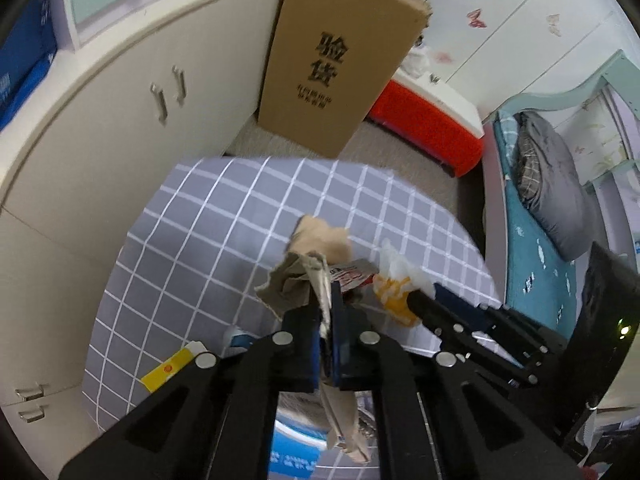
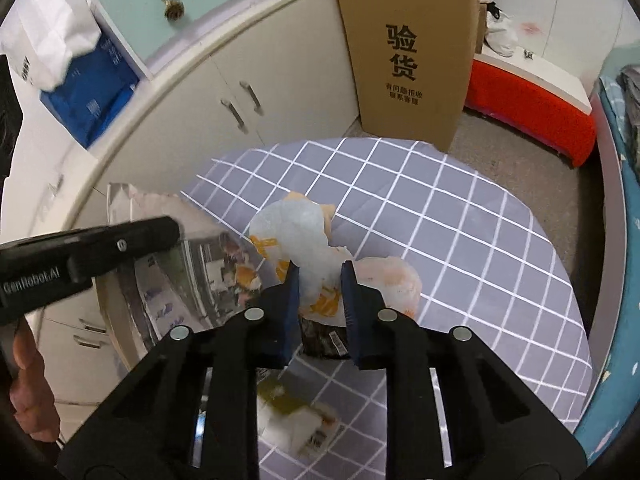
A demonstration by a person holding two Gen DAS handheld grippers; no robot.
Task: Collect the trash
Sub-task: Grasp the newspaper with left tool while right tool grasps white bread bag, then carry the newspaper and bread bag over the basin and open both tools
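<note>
Brown paper scrap (image 1: 308, 276): pinched tight in my left gripper (image 1: 330, 312), above the checked tablecloth (image 1: 200, 248).
White wrapper (image 2: 316, 248): my right gripper (image 2: 320, 292) grips it.
Technique: I'd lift both slowly, keeping my clamps firm.

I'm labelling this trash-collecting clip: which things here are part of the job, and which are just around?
Part of the job:
crumpled brown paper in the left gripper
white-and-orange plastic wrapper in the right gripper

Just around:
tall cardboard box
red bench
</note>
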